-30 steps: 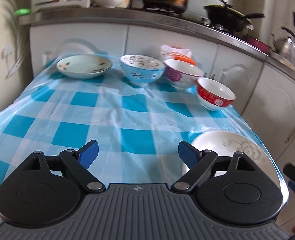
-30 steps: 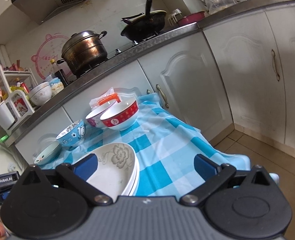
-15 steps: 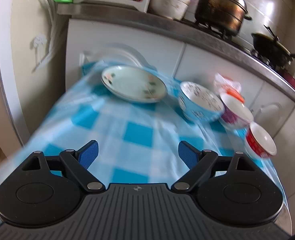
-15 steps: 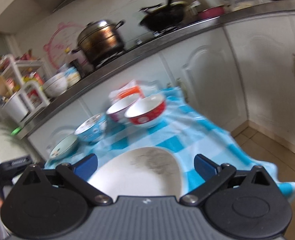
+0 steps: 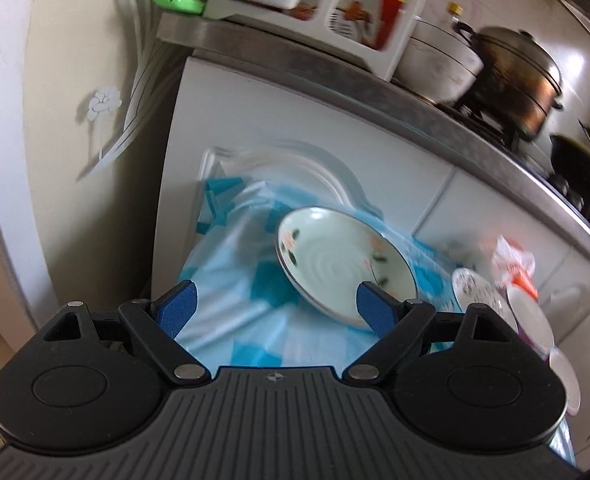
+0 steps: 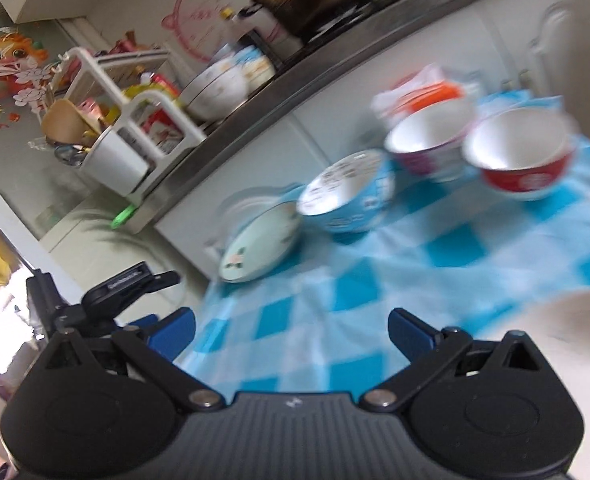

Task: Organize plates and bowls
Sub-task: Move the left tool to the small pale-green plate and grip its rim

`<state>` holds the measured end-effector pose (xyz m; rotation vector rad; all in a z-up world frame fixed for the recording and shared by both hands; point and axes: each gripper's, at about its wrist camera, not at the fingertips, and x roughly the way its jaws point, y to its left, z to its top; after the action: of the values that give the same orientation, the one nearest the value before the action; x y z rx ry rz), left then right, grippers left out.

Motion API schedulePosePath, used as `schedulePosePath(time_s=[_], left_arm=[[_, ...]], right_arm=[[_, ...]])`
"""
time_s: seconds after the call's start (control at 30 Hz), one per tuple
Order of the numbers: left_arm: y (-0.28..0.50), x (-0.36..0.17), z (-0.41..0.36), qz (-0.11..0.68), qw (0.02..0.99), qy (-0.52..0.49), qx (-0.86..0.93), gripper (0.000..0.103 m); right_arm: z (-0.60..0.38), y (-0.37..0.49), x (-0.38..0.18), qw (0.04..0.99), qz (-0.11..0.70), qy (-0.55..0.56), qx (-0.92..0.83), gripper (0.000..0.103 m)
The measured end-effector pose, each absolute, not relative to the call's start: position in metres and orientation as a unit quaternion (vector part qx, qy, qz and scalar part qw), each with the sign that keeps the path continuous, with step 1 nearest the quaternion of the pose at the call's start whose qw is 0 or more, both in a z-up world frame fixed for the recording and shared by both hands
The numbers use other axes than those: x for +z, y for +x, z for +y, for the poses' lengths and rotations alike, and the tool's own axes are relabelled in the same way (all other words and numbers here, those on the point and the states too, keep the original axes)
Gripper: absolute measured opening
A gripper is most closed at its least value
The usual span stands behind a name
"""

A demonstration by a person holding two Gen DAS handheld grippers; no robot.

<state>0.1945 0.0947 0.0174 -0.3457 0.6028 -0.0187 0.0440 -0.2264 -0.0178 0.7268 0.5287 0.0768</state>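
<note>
A pale green flowered plate lies at the far left corner of the blue checked tablecloth. My left gripper is open, its right pad just in front of that plate's near rim. The right wrist view shows the same plate, then a blue bowl, a purple-flowered bowl and a red bowl in a row along the back. A large white plate lies at the near right. My right gripper hangs open over the cloth, holding nothing.
White cabinets and a steel counter run behind the table, carrying a white rack, stacked bowls and a large pot. A wrapped orange packet lies behind the bowls. The left gripper's body shows at left.
Both views have swung left. The left gripper has closed in on the green plate at the table's far left corner. The right gripper has moved from the white plate toward the row of bowls.
</note>
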Motion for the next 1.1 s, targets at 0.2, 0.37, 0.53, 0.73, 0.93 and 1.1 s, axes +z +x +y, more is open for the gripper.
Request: schedulePosePath(time_s=[0.2, 0.37, 0.53, 0.73, 0.93, 1.1], left_arm=[[0.234, 0.007, 0.103, 0.29, 0.938, -0.189, -0.023, 0.103], [0.265, -0.007, 0.103, 0.288, 0.934, -0.205, -0.041, 0.103], [0.286, -0.018, 0.097, 0.292, 0.935, -0.196, -0.052, 0.09], [0.308, -0.034, 0.095, 0.314, 0.926, -0.202, -0.046, 0.073], [0.32, -0.043, 0.096, 0.321, 0.921, -0.211, -0.056, 0.066], [0.329, -0.051, 0.089, 0.333, 0.918, -0.207, -0.064, 0.053]], right_arm=[[-0.21, 0.112, -0.024, 0.901, 0.251, 0.346, 0.069, 0.097], [-0.2, 0.161, -0.038, 0.897, 0.254, 0.351, 0.092, 0.094], [-0.192, 0.197, -0.048, 0.9, 0.253, 0.342, 0.097, 0.094], [-0.196, 0.226, -0.069, 0.884, 0.272, 0.372, 0.076, 0.084], [-0.202, 0.241, -0.083, 0.879, 0.267, 0.389, 0.062, 0.083], [-0.204, 0.256, -0.088, 0.879, 0.26, 0.393, 0.068, 0.083]])
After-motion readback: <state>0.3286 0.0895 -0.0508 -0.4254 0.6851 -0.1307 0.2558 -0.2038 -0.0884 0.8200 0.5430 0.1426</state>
